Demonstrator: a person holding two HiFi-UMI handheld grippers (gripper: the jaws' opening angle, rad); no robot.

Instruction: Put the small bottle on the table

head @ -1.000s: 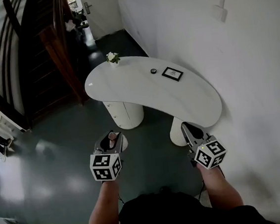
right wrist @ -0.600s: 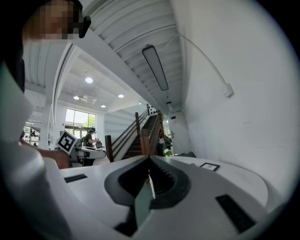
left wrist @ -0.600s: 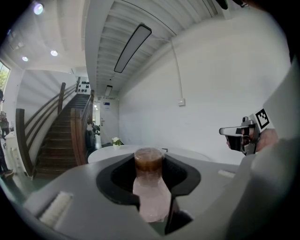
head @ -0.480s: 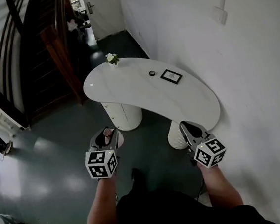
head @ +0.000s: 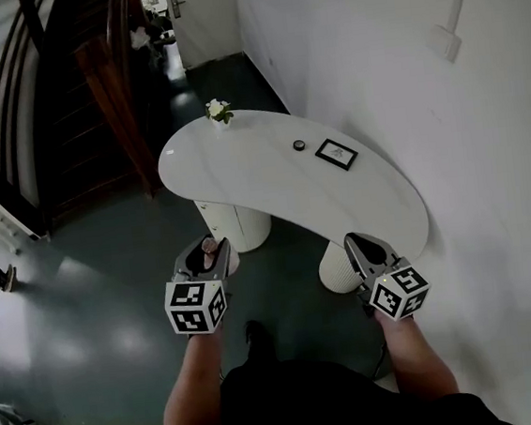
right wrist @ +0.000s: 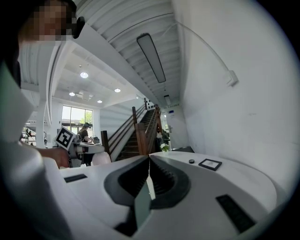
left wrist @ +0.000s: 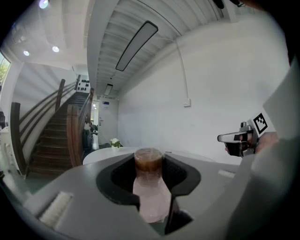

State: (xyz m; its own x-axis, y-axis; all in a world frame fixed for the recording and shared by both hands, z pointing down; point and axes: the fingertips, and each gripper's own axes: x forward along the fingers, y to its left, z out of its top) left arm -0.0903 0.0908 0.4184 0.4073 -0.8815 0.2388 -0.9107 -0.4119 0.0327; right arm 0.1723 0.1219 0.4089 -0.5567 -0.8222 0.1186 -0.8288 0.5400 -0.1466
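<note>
A small, pale, brown-capped bottle (left wrist: 150,190) is gripped upright in the half-open jaws of the left gripper (head: 207,252). The white curved table (head: 261,174) lies ahead, seemingly slightly rightward.

- White curved table (head: 272,183) on a dark floor (head: 114,298).
- Far end: small pot of white flowers (head: 218,112).
- Toward the right: a dark round object (head: 299,145), perhaps a cap, beside a flat black frame (head: 337,153).

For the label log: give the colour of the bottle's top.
Brown top, pale pink bottle; clearest in the left gripper view.
</note>
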